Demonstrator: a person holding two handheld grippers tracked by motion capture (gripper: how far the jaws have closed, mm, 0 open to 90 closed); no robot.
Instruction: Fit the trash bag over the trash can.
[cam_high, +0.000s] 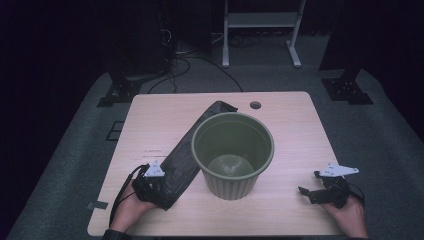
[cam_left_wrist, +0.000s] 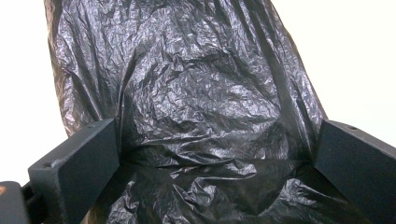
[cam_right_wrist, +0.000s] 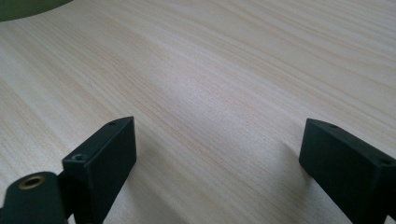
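The black plastic bag (cam_high: 192, 152) lay flat and slantwise on the worktop (cam_high: 295, 125), running from near the front left corner toward the back edge, its middle passing just behind the green bin (cam_high: 233, 155). The left claw (cam_high: 159, 189) sat at the bag's near end, jaws spread wide with crinkled plastic between them, not pinching. The right claw (cam_high: 306, 194) rested near the front right corner, spread over bare wood.
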